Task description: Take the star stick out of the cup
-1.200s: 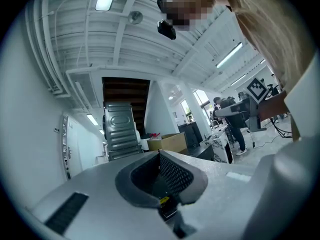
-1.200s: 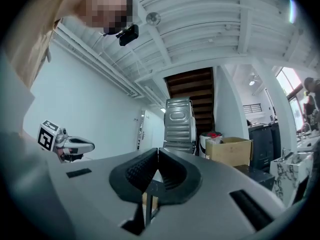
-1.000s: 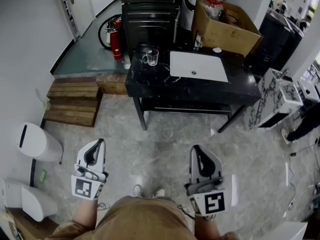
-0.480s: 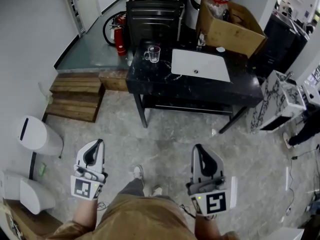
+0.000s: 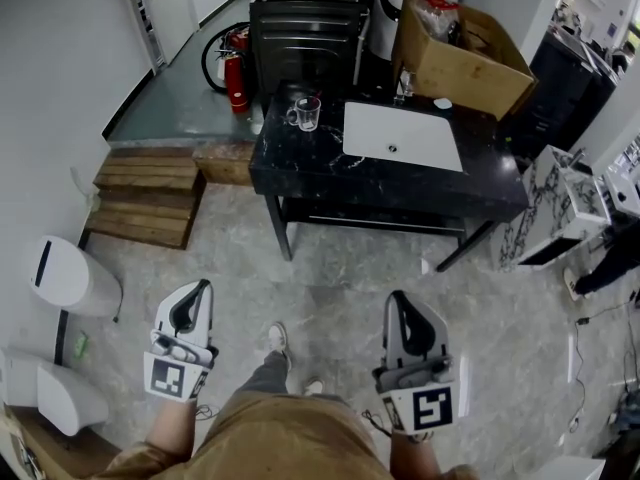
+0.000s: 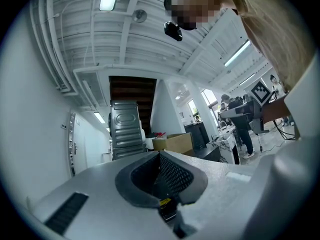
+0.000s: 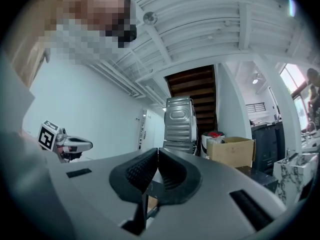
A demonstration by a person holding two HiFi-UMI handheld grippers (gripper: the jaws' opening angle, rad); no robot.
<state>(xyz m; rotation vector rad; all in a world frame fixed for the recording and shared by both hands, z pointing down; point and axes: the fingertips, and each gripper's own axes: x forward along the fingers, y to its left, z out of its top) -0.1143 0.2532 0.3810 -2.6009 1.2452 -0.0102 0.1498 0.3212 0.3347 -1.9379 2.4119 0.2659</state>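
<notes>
A clear glass cup [image 5: 305, 113] with a handle stands at the back left corner of the black marble table [image 5: 330, 173], far ahead of me. No star stick can be made out in it at this distance. My left gripper [image 5: 196, 293] and right gripper [image 5: 397, 301] are held low near my body, over the floor, both pointing toward the table and well short of it. In the left gripper view the jaws [image 6: 160, 156] meet with nothing between them. The right gripper view shows the same for its jaws [image 7: 158, 153].
A white rectangular basin [image 5: 400, 136] is set in the table, with a cardboard box [image 5: 460, 43] behind it. A red fire extinguisher [image 5: 235, 68] and wooden pallets [image 5: 150, 193] lie left of the table. A white bin [image 5: 65, 278] stands at my left.
The person has stepped forward with one foot toward the table. Both grippers stay shut and keep their places in the head view.
</notes>
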